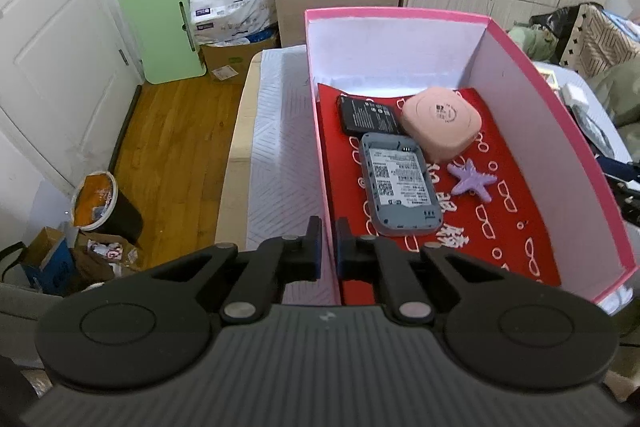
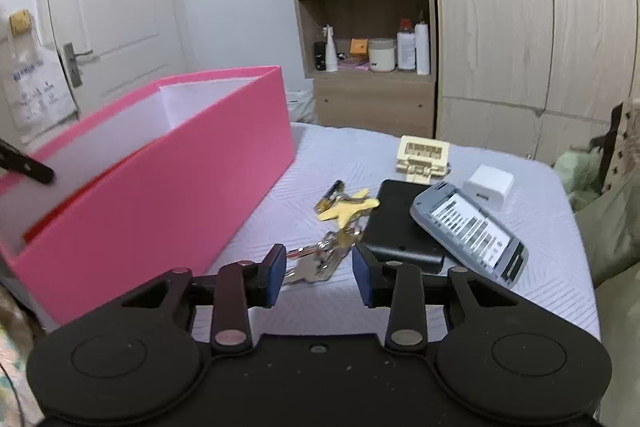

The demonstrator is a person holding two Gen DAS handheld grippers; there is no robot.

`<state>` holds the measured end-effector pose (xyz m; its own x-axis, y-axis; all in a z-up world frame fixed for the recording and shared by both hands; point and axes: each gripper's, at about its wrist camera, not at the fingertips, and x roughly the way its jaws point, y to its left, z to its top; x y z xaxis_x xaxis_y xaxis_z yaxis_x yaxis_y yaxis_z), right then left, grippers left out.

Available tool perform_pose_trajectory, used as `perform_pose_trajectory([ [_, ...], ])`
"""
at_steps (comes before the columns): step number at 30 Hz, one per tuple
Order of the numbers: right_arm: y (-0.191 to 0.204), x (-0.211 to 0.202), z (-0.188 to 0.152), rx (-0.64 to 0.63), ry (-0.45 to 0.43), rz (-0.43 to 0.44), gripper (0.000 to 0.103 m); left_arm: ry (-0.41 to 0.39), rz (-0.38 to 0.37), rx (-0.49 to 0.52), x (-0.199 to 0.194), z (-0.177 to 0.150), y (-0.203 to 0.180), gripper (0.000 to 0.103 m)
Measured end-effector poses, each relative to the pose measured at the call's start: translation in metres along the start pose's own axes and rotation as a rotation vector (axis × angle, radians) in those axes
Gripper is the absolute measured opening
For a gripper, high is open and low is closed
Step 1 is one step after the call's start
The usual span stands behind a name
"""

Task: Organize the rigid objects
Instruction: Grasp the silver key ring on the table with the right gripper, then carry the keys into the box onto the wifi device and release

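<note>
Ahead of both tongs, a bed surface (image 2: pixel 460 311) under a pale quilted cover, carrying everything else

On it, to the left of the right tongs (image 2: pixel 319 277) and clamped by the left tongs (image 1: pixel 329 245), a long pink box (image 2: pixel 168 195), open-topped, white inside, red patterned sheet (image 1: pixel 480 227) on its floor

Left tongs pressed together on the box's near left wall, one pad outside, one inside

Inside the box, beyond and to the right of the left tongs, largest first:
- grey flat device (image 1: pixel 400 187) with a white label, face up, nearest the pads
- pink rounded case (image 1: pixel 442 125) farther off, touching the grey device's far corner
- black battery (image 1: pixel 370 115) beside the pink case, on the side toward the clamped wall, one end under or against the grey device
- purple starfish shape (image 1: pixel 472 181) to the right of the grey device, apart from it

Right tongs spread, nothing pinched, pads hovering just short of a key bunch (image 2: pixel 320 259), which shows in the gap between them

Beyond the right tongs, outside the box:
- black flat block (image 2: pixel 396 219) just right of the keys
- second grey labelled device (image 2: pixel 470 231) leaning across the block's right edge
- cream hinged clip piece (image 2: pixel 422 157) past the block
- white charger cube (image 2: pixel 490 187) to the right of that
- yellow star-shaped piece (image 2: pixel 348 209) past the keys, touching a small dark-and-gold cylinder (image 2: pixel 332 195)
</note>
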<state>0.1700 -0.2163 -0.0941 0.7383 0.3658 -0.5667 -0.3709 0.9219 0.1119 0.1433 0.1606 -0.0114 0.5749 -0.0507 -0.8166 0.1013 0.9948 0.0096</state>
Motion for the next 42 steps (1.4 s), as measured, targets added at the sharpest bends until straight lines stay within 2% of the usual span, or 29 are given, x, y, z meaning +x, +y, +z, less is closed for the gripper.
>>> perform_pose_trajectory([
  [3,0.002,0.006,-0.002,-0.014,-0.021,0.006,0.043,0.002,-0.003,-0.006,0.002,0.002,0.0,0.007],
  [6,0.005,0.019,-0.001,-0.012,0.006,0.016,0.043,0.013,0.004,-0.015,0.007,0.002,-0.001,0.006],
  [10,0.016,0.031,-0.003,-0.046,0.001,-0.017,0.042,0.017,0.008,-0.023,0.008,0.002,-0.001,0.006],
  [12,0.018,0.041,-0.003,-0.061,0.009,-0.058,0.03,0.013,0.012,-0.023,0.008,0.002,-0.002,0.006],
  [13,0.019,0.043,-0.003,-0.071,0.014,-0.074,0.013,0.01,0.016,-0.022,0.007,0.002,-0.003,0.005],
  [14,0.019,0.044,-0.003,-0.077,0.007,-0.091,0.005,0.006,0.02,-0.018,0.006,0.002,-0.003,0.005],
  [16,0.016,0.041,-0.001,-0.048,-0.003,-0.079,0.005,0.001,0.028,-0.013,0.003,0.001,-0.004,0.005],
  [19,0.005,0.026,0.003,0.045,-0.041,-0.013,0.005,-0.006,0.031,-0.005,0.0,-0.001,-0.005,0.005],
  [25,-0.017,0.005,0.015,0.19,-0.071,0.179,0.005,-0.018,0.054,0.004,-0.001,-0.007,-0.01,0.005],
  [31,-0.008,-0.017,0.039,0.134,-0.143,0.257,0.005,-0.047,0.066,0.004,-0.003,-0.014,-0.012,0.004],
  [36,0.01,-0.037,0.073,0.071,-0.198,0.339,0.005,-0.019,0.048,-0.019,-0.001,-0.014,-0.007,0.004],
  [39,0.028,-0.045,0.093,0.011,-0.212,0.4,0.005,-0.007,0.042,-0.013,-0.002,-0.014,-0.007,0.004],
  [42,0.048,-0.04,0.11,-0.03,-0.183,0.474,0.005,-0.008,0.039,-0.007,-0.003,-0.015,-0.007,0.004],
])
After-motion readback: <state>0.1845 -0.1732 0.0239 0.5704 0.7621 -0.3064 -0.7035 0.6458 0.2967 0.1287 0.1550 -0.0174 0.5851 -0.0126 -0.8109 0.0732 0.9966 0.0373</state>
